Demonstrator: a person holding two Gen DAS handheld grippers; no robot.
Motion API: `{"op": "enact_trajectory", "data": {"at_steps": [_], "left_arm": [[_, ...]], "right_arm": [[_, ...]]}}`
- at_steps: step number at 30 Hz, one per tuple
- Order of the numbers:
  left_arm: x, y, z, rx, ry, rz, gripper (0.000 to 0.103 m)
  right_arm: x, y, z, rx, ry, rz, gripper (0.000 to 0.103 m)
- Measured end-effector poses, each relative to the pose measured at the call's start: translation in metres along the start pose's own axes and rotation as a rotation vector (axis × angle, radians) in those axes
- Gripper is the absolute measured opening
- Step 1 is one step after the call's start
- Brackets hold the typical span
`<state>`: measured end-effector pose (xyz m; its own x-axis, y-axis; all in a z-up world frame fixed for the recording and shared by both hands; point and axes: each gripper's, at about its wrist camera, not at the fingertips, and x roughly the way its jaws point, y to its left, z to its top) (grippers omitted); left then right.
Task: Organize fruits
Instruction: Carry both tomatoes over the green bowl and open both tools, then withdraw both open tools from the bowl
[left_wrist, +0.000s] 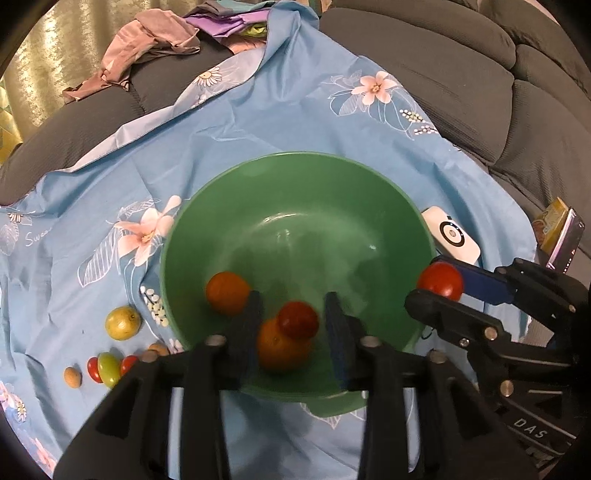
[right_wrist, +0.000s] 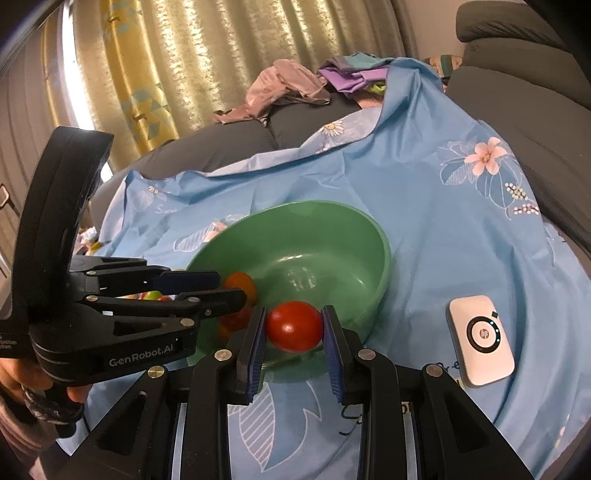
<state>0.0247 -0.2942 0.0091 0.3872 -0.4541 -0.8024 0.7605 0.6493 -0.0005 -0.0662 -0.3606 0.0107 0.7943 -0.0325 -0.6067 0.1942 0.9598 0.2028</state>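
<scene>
Step in hand: dropping fruit into the green bowl (right_wrist: 373, 236). Right gripper (right_wrist: 294, 326) jaws pinch a red tomato (right_wrist: 293, 325) at the bowl's near rim. Left gripper (left_wrist: 293, 321) jaws spread above the fruit inside. Next: carry the tomato past the rim, release.

A home living room, by the look of it: a grey cushioned sofa (left_wrist: 461, 74) draped with a blue floral bedsheet (left_wrist: 295, 122), loose clothes (left_wrist: 155, 40) heaped on the cushions (pink and purple ones), and shiny gold curtains (right_wrist: 177, 62) hanging behind. A small white pocket router (right_wrist: 480, 339) lies on the sheet.
</scene>
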Motion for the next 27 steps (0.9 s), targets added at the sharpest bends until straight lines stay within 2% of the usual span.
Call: {"op": "enact_trajectory", "data": {"at_steps": [3,5,7,9,14,23,27], "left_arm": [[-0.005,0.000,-0.001,0.008,-0.016,0.017,0.065],[-0.008,0.002,-0.002,0.003,-0.019,0.039,0.070],[-0.011,0.005,-0.003,-0.003,-0.022,0.046,0.073],[-0.017,0.011,-0.006,-0.022,-0.030,0.054,0.081],[-0.035,0.024,-0.022,-0.053,-0.042,0.083,0.092],[-0.075,0.063,-0.073,-0.179,-0.054,0.141,0.095],[-0.093,0.081,-0.099,-0.235,-0.064,0.195,0.100]], "right_arm": [[0.000,0.002,0.000,-0.003,0.004,-0.014,0.031],[-0.001,0.002,0.001,-0.005,0.007,-0.021,0.034],[-0.002,0.003,0.002,-0.006,0.010,-0.043,0.043],[-0.005,0.004,0.002,-0.004,0.008,-0.051,0.044],[-0.011,0.012,0.003,0.002,0.003,-0.042,0.045],[-0.022,0.039,0.000,-0.035,0.008,0.001,0.045],[-0.026,0.058,-0.001,-0.066,0.009,0.015,0.045]]}}
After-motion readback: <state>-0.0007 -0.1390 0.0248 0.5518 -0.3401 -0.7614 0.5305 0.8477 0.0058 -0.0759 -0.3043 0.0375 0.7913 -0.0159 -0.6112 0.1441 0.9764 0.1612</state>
